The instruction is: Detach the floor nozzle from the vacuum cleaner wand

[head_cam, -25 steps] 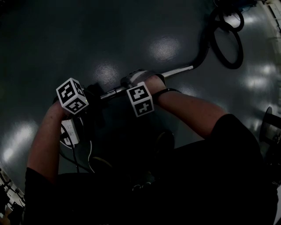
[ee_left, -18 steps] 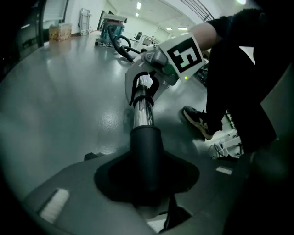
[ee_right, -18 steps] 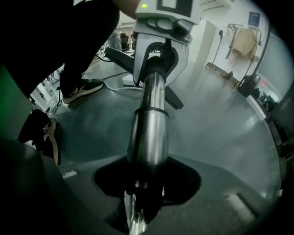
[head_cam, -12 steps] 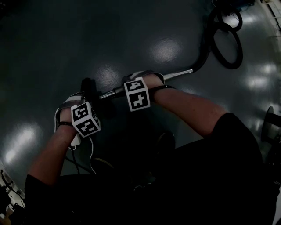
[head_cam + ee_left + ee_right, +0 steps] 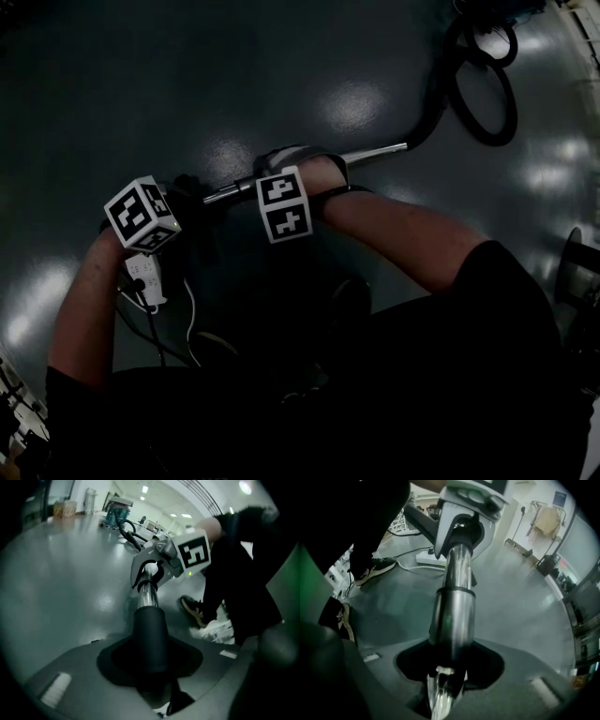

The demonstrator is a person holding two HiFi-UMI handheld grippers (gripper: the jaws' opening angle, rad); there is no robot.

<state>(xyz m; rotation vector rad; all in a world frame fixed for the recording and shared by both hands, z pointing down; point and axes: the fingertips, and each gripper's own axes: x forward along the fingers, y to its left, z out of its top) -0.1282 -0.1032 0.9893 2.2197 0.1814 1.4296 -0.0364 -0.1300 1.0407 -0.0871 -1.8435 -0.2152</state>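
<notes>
Left gripper [image 5: 150,665] clamps the black sleeve [image 5: 150,630], right gripper [image 5: 449,667] the metal wand [image 5: 454,606], which stretches over the hall's glossy grey floor [image 5: 234,75] toward the hose [image 5: 433,98] far right. Since the earlier frame my left gripper has swung left and farther off.

No words, brands or numbers could be read. The marker cube [image 5: 142,214] on the left hand-held gripper [image 5: 151,692] and the cube [image 5: 284,204] on the right hand-held gripper [image 5: 444,688] bore only black-and-white square patterns, no letters. A blue sign [image 5: 559,498] far off was too small to read.
</notes>
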